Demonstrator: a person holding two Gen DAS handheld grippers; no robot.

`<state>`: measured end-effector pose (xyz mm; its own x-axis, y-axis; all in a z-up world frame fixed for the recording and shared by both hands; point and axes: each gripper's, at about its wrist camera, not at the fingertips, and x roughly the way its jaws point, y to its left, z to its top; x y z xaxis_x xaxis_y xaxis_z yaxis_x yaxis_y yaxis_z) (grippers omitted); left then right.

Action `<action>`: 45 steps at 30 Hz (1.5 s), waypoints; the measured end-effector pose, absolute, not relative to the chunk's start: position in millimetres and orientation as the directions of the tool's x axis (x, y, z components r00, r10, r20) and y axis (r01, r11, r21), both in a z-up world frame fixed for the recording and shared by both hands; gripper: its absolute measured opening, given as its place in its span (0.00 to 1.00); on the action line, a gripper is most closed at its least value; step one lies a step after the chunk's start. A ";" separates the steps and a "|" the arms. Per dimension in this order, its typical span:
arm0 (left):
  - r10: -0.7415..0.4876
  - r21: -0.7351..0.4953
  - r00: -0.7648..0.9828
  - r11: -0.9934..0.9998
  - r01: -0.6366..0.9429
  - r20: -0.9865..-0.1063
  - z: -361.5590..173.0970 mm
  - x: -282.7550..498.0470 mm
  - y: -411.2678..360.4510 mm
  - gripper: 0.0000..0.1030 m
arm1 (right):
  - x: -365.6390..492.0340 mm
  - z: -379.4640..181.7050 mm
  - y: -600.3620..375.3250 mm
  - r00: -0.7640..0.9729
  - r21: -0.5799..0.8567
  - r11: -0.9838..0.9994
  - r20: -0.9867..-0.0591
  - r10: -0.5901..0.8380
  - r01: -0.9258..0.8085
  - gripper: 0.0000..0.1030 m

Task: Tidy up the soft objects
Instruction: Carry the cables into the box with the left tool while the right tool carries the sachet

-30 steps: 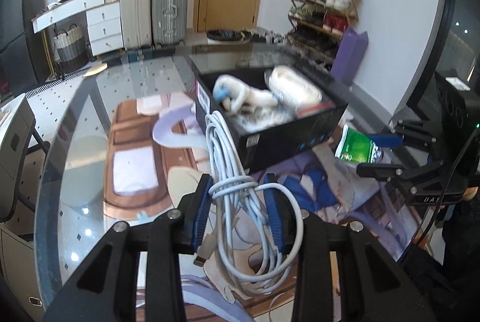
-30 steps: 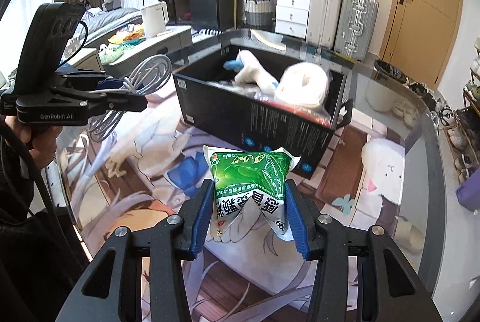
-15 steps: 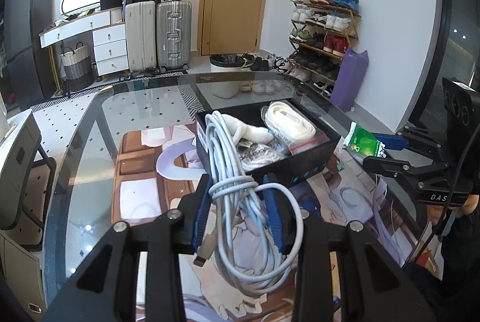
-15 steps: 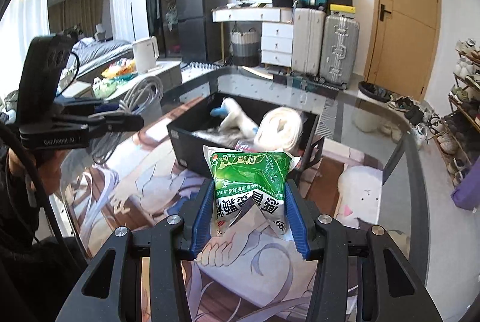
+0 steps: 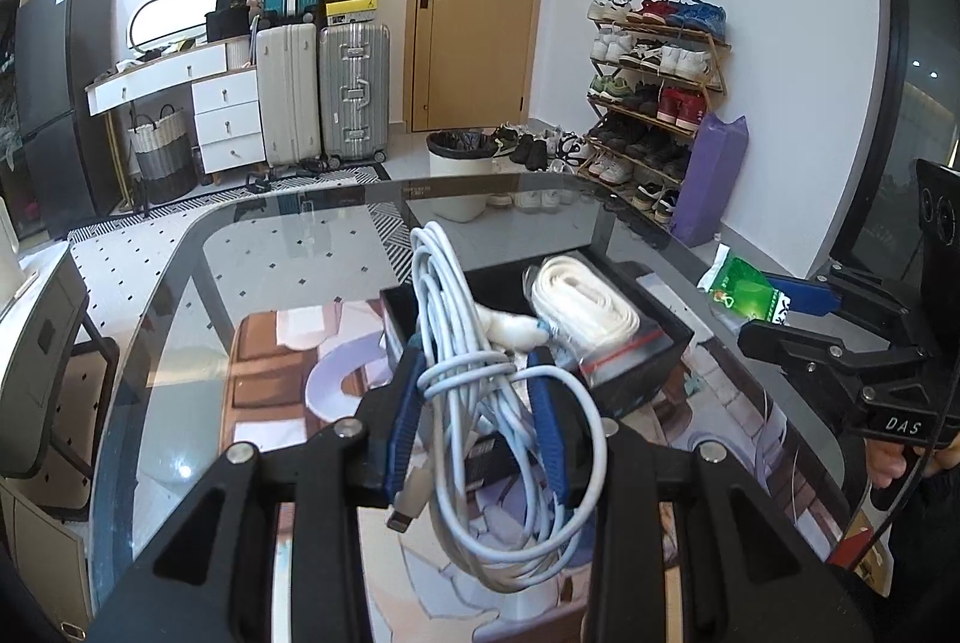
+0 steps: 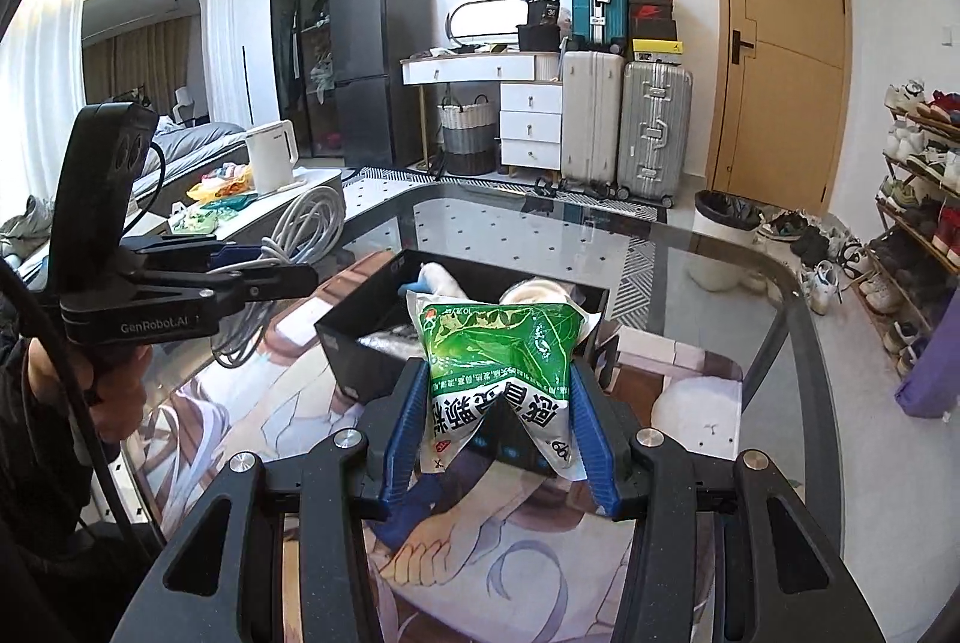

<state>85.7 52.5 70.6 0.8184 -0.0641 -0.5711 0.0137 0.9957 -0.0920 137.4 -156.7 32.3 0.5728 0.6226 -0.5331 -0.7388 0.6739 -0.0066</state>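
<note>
Left gripper [image 5: 477,424] pinches the coiled white cable bundle [image 5: 480,391]; right gripper [image 6: 498,430] squeezes the green plastic packet [image 6: 501,361]. Dangling loops could probably snag the black box [image 6: 360,343] rim.

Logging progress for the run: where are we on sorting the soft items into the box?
Done: white rolled strap and a white plush sit in the black box. In hand: left gripper clamps the white cable bundle; right gripper clamps the green packet. Left: both go in.
</note>
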 end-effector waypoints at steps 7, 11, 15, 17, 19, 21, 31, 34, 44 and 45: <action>-0.062 -0.082 0.821 0.996 0.018 -0.568 71.6 104.9 48.8 0.33 | 148.3 37.7 -146.7 0.577 -0.015 0.675 -0.533 0.619 -0.738 0.45; -0.060 -0.087 0.818 0.996 0.012 -0.573 69.6 114.2 49.1 0.33 | 154.7 38.3 -139.4 0.575 -0.010 0.675 -0.533 0.620 -0.738 0.45; -0.061 -0.091 0.811 0.996 0.009 -0.581 65.3 124.2 48.7 0.33 | 161.7 36.7 -133.7 0.575 -0.006 0.678 -0.536 0.618 -0.735 0.45; -0.060 -0.089 0.808 0.996 0.009 -0.586 63.1 128.3 47.8 0.33 | 167.7 35.4 -130.0 0.571 -0.004 0.679 -0.544 0.615 -0.735 0.45; -0.061 -0.087 0.804 0.996 0.012 -0.592 60.0 132.8 46.8 0.33 | 170.3 33.0 -125.8 0.569 -0.005 0.679 -0.550 0.611 -0.734 0.45; -0.061 -0.084 0.801 0.996 0.014 -0.596 57.8 137.4 44.9 0.33 | 174.5 30.0 -121.2 0.563 -0.005 0.677 -0.559 0.608 -0.736 0.45; -0.058 -0.062 0.788 0.998 0.025 -0.613 48.5 154.0 37.6 0.33 | 193.2 15.7 -102.8 0.546 -0.011 0.669 -0.588 0.597 -0.743 0.45; -0.053 -0.048 0.784 0.998 0.029 -0.619 46.2 158.6 35.0 0.33 | 195.6 11.9 -100.0 0.539 -0.011 0.663 -0.591 0.600 -0.749 0.45; -0.063 -0.025 0.774 0.998 0.061 -0.630 39.5 168.3 27.3 0.33 | 210.1 1.0 -93.1 0.534 -0.037 0.653 -0.612 0.584 -0.756 0.45; -0.060 -0.019 0.774 0.998 0.062 -0.631 38.5 168.7 26.9 0.33 | 212.0 -0.6 -91.9 0.536 -0.042 0.654 -0.614 0.580 -0.756 0.45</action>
<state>168.7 26.9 38.5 0.7736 -0.0601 -0.6308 0.0622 0.9979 -0.0187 212.0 -91.9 -0.6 0.5356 0.5797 -0.6141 -0.7557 0.6536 -0.0422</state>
